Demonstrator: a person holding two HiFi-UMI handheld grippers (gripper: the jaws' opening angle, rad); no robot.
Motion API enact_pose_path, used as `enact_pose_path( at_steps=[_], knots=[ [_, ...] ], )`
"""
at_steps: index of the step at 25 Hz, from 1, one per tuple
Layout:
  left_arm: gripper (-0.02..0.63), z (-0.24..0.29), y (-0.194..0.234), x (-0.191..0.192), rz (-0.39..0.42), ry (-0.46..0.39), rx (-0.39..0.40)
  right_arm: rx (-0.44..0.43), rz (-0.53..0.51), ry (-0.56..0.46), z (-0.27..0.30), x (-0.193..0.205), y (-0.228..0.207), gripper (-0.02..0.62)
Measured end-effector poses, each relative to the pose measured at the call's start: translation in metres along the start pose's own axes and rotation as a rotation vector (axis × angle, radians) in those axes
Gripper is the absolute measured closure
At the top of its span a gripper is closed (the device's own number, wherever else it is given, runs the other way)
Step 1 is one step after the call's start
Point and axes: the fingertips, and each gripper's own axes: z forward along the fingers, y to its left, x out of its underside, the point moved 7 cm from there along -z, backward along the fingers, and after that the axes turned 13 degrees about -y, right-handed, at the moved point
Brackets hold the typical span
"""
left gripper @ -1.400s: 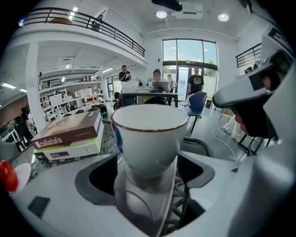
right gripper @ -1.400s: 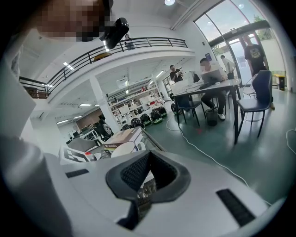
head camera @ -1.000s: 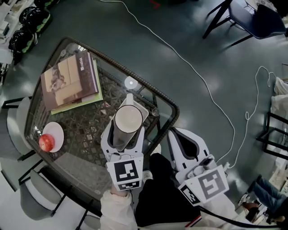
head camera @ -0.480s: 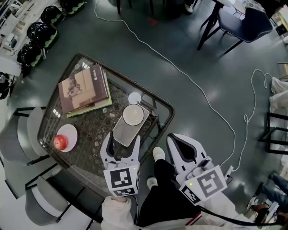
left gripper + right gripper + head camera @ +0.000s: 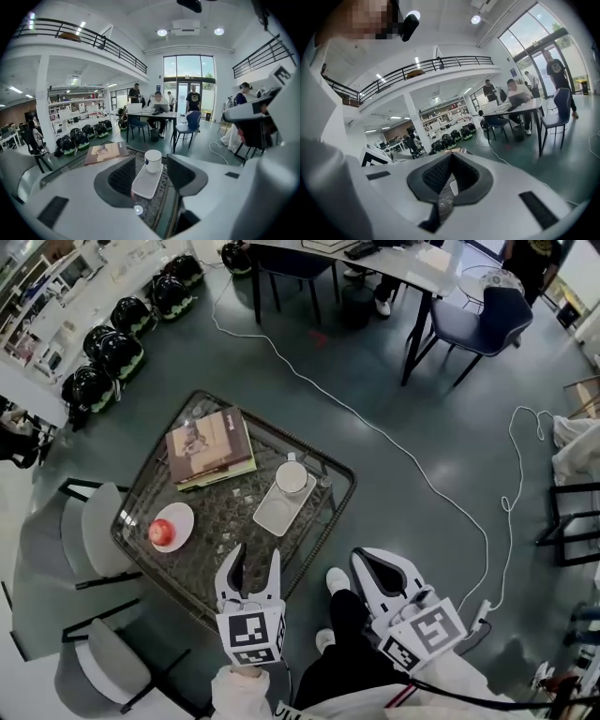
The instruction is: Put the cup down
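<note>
Item: cup [image 5: 292, 476] [image 5: 153, 161], white, upright, standing free on the far end of a white oblong tray [image 5: 275, 510] [image 5: 146, 183]. No claw touches it.

Support: tray lies on a glass-topped table [image 5: 230, 502] with a woven rim, toward its right corner in the head view.

Same table: stacked books [image 5: 211, 446] [image 5: 104, 151] at the far left, well apart from the tray; a small white plate [image 5: 187, 515] at the near left bearing a red apple [image 5: 161, 532].

Left gripper [image 5: 251, 568] [image 5: 152, 174]: held off the table's near edge, raised, tilted downward and aimed along the tray toward the cup. Released; its jaws have just been closing but stand apart, with nothing between the pads. Cup and tray show through the gap, well beyond the fingertips. Marker cube nearest the person, above a white sleeve [image 5: 239, 692].

Right gripper [image 5: 367, 563] [image 5: 451, 176]: held to the right of the table over the grey floor, just beside the person's white shoe [image 5: 336, 579], pointing nearly level. Clenched; jaws together, grasping nothing.

Surroundings: white cable [image 5: 403, 456] trailing across the floor; a row of dark helmets [image 5: 122, 343] at the upper left; grey chairs [image 5: 89, 540] beside the table's left edge.
</note>
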Motion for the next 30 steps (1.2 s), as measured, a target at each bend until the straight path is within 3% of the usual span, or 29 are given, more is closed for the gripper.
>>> enact_pose_path(
  at_steps=[10, 19, 26, 30],
  knots=[
    [0.470, -0.135, -0.034, -0.057, 0.046, -0.118, 0.055, 0.004, -0.005, -0.047, -0.102, -0.029, 0.080, 0.591],
    [0.532, -0.252, -0.065, -0.071, 0.039, -0.200, 0.071, -0.050, -0.055, -0.072, -0.176, -0.039, 0.152, 0.591],
    [0.595, -0.297, -0.072, -0.088, 0.045, -0.281, 0.065, -0.078, -0.104, -0.111, -0.204, -0.054, 0.187, 0.590],
    [0.595, -0.316, -0.077, -0.097, 0.038, -0.308, 0.080, -0.084, -0.118, -0.124, -0.216, -0.059, 0.198, 0.591]
  ],
)
